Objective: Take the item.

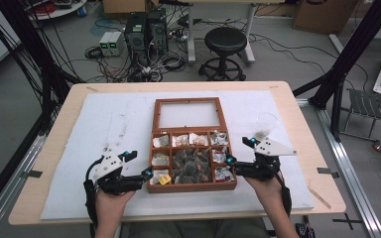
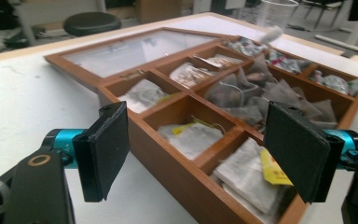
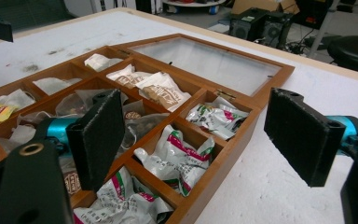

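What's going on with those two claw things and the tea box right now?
Left gripper open, at the wooden tea box near-left corner. Right gripper open, at its right side. Lid laid open, sachets untouched. Plastic cup beyond right gripper.

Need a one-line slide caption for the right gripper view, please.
Right gripper, jaws open and empty, poised over the right edge of the wooden tea box beside its green-and-red sachets.

Even, diffuse overhead light is falling on the white desk (image 1: pixel 104 148), leaving only soft shadows, and the high view is looking slightly soft throughout. In both gripper views the near black pads are showing fairly sharp, while the far background is blurring.
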Tool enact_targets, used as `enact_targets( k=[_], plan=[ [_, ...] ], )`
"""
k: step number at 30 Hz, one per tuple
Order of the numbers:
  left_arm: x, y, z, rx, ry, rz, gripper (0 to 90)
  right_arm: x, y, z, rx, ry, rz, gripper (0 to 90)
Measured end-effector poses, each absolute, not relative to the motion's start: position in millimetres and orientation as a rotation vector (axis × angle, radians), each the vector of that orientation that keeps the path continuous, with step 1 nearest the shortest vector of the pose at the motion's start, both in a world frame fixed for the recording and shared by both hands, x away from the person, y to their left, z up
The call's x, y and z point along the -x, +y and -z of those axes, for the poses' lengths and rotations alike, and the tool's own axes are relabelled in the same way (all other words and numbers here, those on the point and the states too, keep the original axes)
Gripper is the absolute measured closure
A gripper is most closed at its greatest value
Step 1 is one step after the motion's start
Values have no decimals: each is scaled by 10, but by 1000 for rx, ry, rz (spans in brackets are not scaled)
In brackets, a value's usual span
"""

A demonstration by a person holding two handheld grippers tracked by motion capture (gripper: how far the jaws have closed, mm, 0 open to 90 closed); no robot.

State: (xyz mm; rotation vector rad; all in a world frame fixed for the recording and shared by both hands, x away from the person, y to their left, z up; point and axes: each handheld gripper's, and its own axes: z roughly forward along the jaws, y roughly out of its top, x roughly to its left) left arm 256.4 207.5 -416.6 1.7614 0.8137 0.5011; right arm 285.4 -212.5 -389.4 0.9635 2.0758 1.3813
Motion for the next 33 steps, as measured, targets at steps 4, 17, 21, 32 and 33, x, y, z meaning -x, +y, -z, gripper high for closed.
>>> enact_targets(
  k=[4,17,21,32,33],
  plan=[
    [-2533,2112,4185,-1756,818,-493,237,-2864,-2099,3889,-959,2093,-1388,211],
    [-2431,2413,4198,-1714,872,-510,239,-3090,-1430,3747,-741,2343,-1454,434],
    [-2422,2453,4195,-1708,874,-511,239,-3110,-1241,3748,-679,2401,-1463,467],
    [-2421,2473,4198,-1708,876,-510,239,-3109,-940,3817,-620,2480,-1454,484],
    [-2421,2473,4198,-1708,876,-510,239,-3110,-929,3820,-619,2481,-1456,488]
  ],
)
